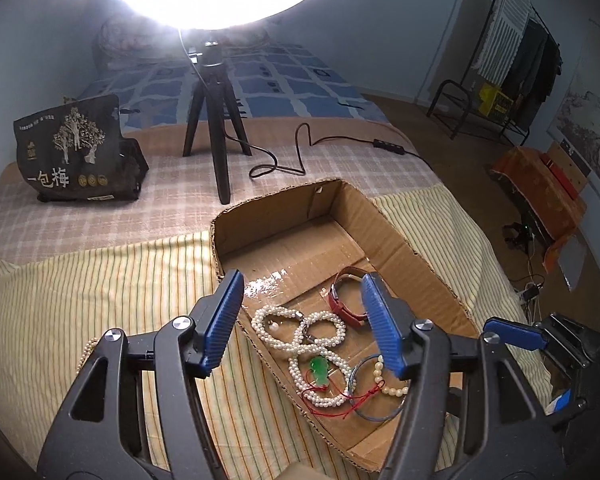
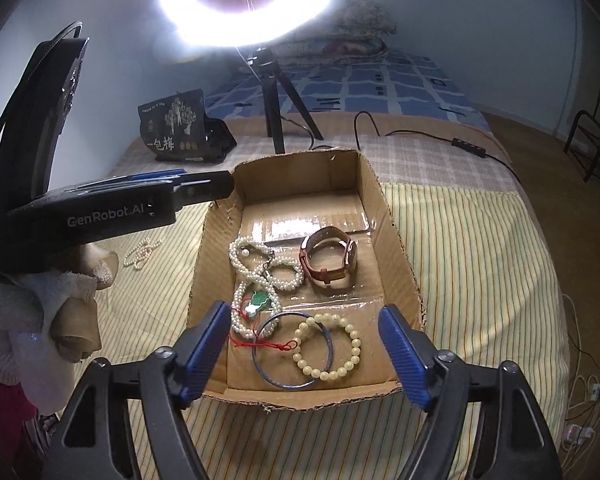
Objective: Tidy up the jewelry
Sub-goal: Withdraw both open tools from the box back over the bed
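Cardboard box (image 2: 396, 240) is nearly filled; both grippers (image 1: 302, 326) (image 2: 304, 356) are held wide and empty, so the stray pearl strand (image 2: 140, 254) is judged next

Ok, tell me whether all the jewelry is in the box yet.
Not yet. One pearl strand lies out on the striped cloth, left of the cardboard box; the watch and bracelets are inside.

My left gripper (image 1: 302, 322) with black angular arms, ribbed blue pads (image 1: 220, 322) and silver screw heads, my right gripper (image 2: 302, 354) built alike, white "GenRobot.AI" lettering on the left unit's black body, fluffy white sleeve (image 2: 40, 300) over dark red fabric
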Available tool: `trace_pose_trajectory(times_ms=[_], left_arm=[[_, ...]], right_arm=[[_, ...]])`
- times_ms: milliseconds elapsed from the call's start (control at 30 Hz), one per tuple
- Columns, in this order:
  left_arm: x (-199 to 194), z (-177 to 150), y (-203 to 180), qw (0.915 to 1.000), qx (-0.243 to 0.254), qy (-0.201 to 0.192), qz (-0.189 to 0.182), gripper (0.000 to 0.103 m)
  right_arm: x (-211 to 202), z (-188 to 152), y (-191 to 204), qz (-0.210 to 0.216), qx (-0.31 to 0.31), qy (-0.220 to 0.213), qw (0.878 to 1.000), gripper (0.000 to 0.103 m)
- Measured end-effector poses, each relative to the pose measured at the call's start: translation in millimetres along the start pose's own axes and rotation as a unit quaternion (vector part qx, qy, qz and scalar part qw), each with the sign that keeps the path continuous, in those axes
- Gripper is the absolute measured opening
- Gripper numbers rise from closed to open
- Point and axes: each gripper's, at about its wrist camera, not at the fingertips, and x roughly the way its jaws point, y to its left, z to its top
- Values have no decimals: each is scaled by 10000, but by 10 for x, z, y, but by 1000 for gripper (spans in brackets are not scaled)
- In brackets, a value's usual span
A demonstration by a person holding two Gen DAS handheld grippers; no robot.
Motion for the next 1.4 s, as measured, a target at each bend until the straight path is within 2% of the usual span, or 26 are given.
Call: trace_pose_trajectory(times_ms=[33, 100, 267, 467, 767, 1067, 1267, 1400], left_arm=[[-7, 2, 6, 10000, -13, 4, 6, 70], [-29, 1, 21, 10000, -20, -10, 20, 73], [-101, -9, 46, 10000, 50, -28, 52, 74], [-234, -34, 164, 9999, 53, -92, 118, 74], [-435, -88, 424, 9995, 59, -157, 266, 74], [-645, -133, 946, 9985, -204, -209, 466, 74], [-696, -218, 1285, 9976, -288, -135, 610, 74], [-725, -294, 1461, 9974, -304, -75, 652, 74]], right_arm=[[-3, 2, 3, -23, 9, -13, 10000, 87], [-23, 2, 22, -100, 10, -74, 9999, 89], [-54, 9, 83, -183, -49, -115, 9998, 99], [-108, 22, 199, -227, -139, -177, 9995, 103], [-146, -1, 447, -374, -287, -249, 9986, 103], [-221, -68, 839, -274, -712, -720, 9945, 103], [-143, -165, 1128, 48, -934, -598, 9938, 102], [-31, -268, 1322, 286, -1085, -314, 9932, 98]])
